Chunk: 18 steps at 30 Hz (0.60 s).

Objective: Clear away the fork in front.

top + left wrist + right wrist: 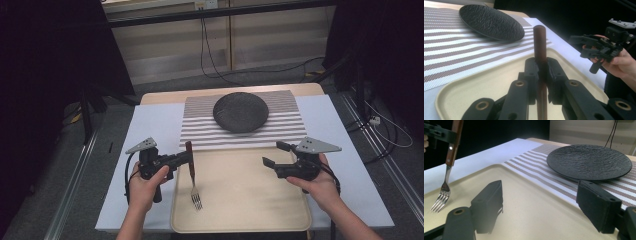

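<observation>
fork clamped in left gripper over tray; right gripper wide open, empty; plate bare, place setting likely just begun.

1. Setting: a lab or recording rig, not a home.
2. Evidence: black curtains on both sides; metal floor rails; loose cables along a bare panelled wall; table covered in plain white.

On the counter there are one fork, one black plate, one striped placemat at 12 o'clock, one beige tray at 6 o'clock.
</observation>
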Each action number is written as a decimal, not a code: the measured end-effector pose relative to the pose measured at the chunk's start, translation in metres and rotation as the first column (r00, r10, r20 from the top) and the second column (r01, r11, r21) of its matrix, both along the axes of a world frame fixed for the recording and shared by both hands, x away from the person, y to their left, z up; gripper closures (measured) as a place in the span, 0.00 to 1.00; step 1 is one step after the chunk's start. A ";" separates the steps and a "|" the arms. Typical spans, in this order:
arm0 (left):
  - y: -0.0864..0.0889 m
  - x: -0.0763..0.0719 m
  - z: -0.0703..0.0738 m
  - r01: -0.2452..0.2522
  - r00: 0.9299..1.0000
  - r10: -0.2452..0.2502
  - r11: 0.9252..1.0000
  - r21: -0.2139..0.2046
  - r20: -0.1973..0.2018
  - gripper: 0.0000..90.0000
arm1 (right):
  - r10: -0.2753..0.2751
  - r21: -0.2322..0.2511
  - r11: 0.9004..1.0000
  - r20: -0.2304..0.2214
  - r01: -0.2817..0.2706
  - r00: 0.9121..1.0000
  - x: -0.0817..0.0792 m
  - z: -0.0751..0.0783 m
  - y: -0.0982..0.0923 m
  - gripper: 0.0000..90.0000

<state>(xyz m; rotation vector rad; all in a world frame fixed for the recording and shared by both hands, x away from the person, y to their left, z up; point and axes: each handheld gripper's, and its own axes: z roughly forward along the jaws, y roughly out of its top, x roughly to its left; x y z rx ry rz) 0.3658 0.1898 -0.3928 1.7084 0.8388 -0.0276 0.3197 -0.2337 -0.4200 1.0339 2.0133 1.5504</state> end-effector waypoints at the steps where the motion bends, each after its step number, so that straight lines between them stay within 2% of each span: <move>1: -0.001 0.001 -0.002 -0.006 1.000 0.006 1.000 0.008 0.003 0.88 | 0.001 0.001 1.000 0.001 -0.001 1.000 0.000 0.000 -0.001 0.23; 5: -0.004 0.005 -0.011 -0.008 1.000 0.008 0.999 0.039 0.002 0.87 | -0.003 0.009 1.000 0.004 0.003 1.000 -0.001 -0.001 -0.002 0.23; 7: -0.003 0.007 -0.016 -0.008 1.000 0.008 1.000 0.024 -0.009 0.87 | -0.004 0.013 1.000 0.002 0.004 1.000 -0.002 -0.001 -0.004 0.23; 11: -0.002 0.008 -0.023 -0.007 1.000 0.008 0.999 0.035 -0.022 0.86 | -0.001 0.017 1.000 0.000 0.001 1.000 -0.002 -0.001 -0.005 0.23; 18: 0.005 0.008 -0.036 -0.025 0.999 0.026 1.000 0.015 -0.041 0.85 | -0.004 0.023 1.000 -0.006 0.004 1.000 -0.003 -0.002 -0.008 0.22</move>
